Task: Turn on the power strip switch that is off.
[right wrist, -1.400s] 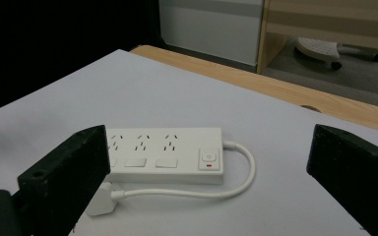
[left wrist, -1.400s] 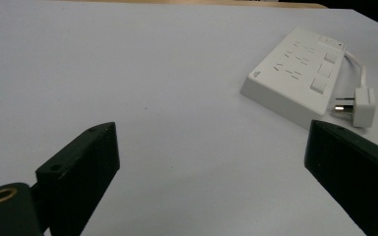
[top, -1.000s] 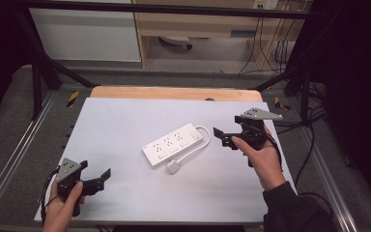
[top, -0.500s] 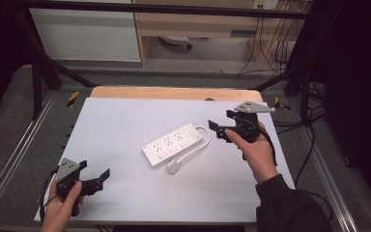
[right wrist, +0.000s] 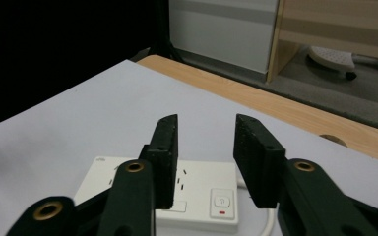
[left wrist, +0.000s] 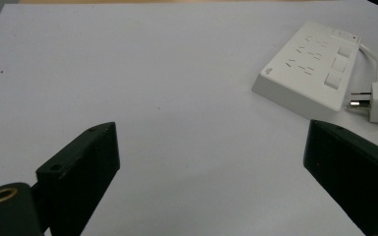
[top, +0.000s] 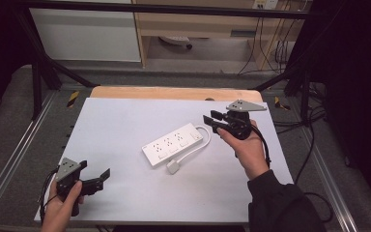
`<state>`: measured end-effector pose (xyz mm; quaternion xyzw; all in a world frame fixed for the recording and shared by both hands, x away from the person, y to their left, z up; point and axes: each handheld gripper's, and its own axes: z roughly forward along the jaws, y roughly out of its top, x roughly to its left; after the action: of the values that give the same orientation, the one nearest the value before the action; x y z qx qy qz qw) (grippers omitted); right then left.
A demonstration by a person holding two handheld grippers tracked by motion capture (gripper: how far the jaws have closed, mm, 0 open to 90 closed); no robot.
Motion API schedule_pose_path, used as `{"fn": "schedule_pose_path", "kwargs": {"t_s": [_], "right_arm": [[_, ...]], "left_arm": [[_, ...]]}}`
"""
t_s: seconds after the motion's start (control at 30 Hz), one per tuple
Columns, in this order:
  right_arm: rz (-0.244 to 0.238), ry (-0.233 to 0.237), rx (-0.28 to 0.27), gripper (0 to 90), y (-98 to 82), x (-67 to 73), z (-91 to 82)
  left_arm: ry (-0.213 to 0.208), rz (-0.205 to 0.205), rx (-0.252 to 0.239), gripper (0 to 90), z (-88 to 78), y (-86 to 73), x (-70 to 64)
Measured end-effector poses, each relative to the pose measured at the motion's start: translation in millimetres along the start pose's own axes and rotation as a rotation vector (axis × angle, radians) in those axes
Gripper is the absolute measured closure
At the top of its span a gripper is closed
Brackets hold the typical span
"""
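1. Lying near the middle of the white tabletop (top: 125, 121), slightly toward its right half: the white power strip (top: 176, 144), long axis running diagonally from near-left to far-right, cord (top: 207, 137) looping off the far-right end and back along the near side to the plug (top: 173, 167) beside the strip.
2. Hovering just past the strip's far-right, switch end: the right tongs (top: 211, 121), tips aimed left along the strip; seen in the right gripper view as jaws above the power strip (right wrist: 177, 191), nothing between them.
3. Resting well apart at the tabletop's near-left corner: the left tongs (top: 102, 178), spread wide and empty, with the strip up and to the right in the left gripper view (left wrist: 315, 73).
4. Judged nearer by far: the right hand (top: 246, 147); next move likely a short drop onto the switch end or the cord there.
5. Compared with a second ago: right tongs carried toward the far edge and narrowed from wide to a partial gap, jaws just closing on air; left tongs unmoved; strip, cord and plug unshifted.
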<state>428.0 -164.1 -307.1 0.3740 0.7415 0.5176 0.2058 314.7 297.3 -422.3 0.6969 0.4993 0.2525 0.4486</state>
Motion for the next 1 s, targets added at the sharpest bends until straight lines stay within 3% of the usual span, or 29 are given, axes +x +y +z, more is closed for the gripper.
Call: {"fn": "schedule_pose_path", "kwargs": {"t_s": [0.23,0.33,0.67,1.0], "right_arm": [[0.018,0.011,-0.039,77.3,-3.8,5.0,12.5],[-0.009,0.001,-0.051,81.8,-6.0,7.7,18.6],[-0.035,0.021,-0.008,90.0,-16.7,13.7,43.2],[-0.036,0.046,0.027,90.0,-27.6,20.0,65.4]], "left_arm": [[0.001,0.005,0.005,6.8,-1.6,-2.4,0.7],[0.004,0.009,0.01,7.0,-0.7,-2.0,2.7],[0.014,-0.003,0.009,6.3,-1.2,-3.3,5.4],[0.018,0.002,0.019,6.4,0.0,-4.1,4.6]]}}
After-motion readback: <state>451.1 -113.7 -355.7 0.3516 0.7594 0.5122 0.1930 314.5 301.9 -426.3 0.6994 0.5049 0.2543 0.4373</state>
